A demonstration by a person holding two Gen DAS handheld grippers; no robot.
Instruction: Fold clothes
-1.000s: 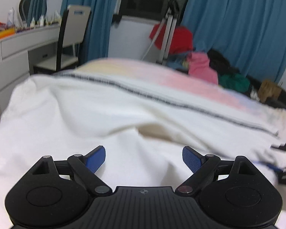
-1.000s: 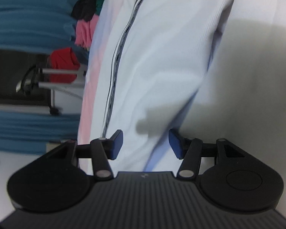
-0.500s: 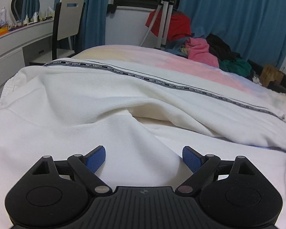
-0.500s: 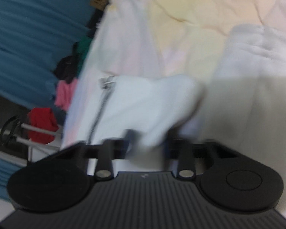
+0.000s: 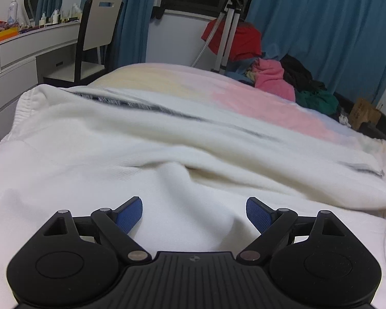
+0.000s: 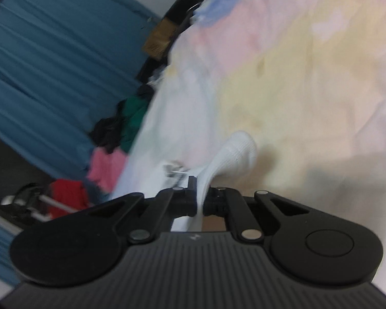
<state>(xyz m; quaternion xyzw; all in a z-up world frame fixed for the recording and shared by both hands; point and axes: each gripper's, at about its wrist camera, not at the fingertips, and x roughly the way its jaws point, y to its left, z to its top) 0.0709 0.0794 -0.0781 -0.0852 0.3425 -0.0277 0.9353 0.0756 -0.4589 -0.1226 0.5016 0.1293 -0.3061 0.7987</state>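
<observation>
The left gripper [image 5: 194,212] points forward and downward, its blue-padded jaws spread wide with nothing between them. The right gripper [image 6: 200,200] is rolled to one side and angled downward, its jaws having just closed tight on a fold of the white garment [image 6: 234,154].

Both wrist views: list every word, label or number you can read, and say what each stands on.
None reads now.
Black lettered stripe on the white garment: blurred.
Print beside the right gripper, shut on the garment's white cuff: blurred.
Brown cardboard box: marks too blurred.
Bottles on the dresser: too small.
</observation>
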